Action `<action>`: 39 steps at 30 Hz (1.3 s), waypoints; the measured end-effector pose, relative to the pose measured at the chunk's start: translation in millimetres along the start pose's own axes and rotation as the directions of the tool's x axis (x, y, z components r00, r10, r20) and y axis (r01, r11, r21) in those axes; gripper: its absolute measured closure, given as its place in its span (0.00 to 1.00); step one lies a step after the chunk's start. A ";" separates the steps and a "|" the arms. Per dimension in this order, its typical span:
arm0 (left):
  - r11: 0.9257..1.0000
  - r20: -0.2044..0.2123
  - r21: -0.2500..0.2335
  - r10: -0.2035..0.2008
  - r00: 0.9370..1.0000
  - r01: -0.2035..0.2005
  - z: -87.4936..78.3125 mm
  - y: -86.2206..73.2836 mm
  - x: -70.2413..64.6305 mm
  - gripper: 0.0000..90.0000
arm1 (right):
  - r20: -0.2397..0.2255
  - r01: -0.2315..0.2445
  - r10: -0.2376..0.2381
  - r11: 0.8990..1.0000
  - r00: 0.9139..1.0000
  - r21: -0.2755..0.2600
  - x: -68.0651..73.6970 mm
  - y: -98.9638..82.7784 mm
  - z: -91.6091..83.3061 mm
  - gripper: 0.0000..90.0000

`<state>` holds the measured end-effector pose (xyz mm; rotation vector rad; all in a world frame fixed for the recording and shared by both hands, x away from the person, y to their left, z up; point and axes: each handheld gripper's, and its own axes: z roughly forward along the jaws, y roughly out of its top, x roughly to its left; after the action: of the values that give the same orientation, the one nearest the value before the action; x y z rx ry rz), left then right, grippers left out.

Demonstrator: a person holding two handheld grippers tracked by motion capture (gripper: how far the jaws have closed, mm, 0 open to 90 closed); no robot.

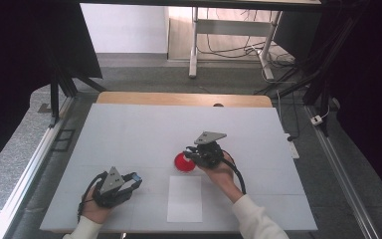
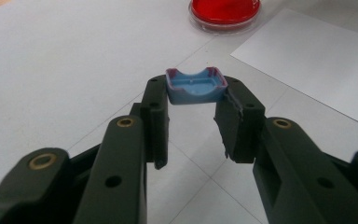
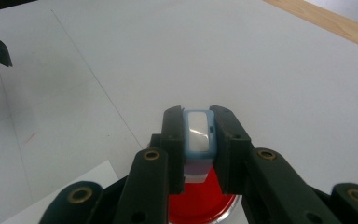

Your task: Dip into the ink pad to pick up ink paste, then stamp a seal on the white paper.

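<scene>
Near edge: my left gripper (image 1: 135, 178) pinches a small blue cap (image 2: 196, 86), hollow side up, purple-stained rim, just off the white mat (image 1: 129, 129). No lettering readable on it. A white paper sheet (image 1: 185, 198) lies flat between my hands.

Further out: my right gripper (image 1: 189, 155) clamps a pale blue block with a white face (image 3: 198, 133) directly over the red dish (image 1: 182, 163). No brand or writing legible there.

Mat faintly gridded, on a wooden tabletop (image 1: 179, 98). Beyond: grey floor, white table legs (image 1: 194, 45), tangled cables (image 1: 238, 50), dark curtains either side.
</scene>
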<state>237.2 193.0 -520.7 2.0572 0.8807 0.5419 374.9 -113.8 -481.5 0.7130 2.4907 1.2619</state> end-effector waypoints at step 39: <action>1.000 -0.004 0.000 0.003 1.000 -0.003 0.9 0.4 -0.9 0.72 | -0.050 0.000 -0.003 0.997 0.999 -0.074 26.8 -12.7 -43.2 0.84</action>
<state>237.3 191.7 -520.9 2.0588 0.8800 0.5472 329.5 -135.3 -466.5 0.6695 2.4680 1.3802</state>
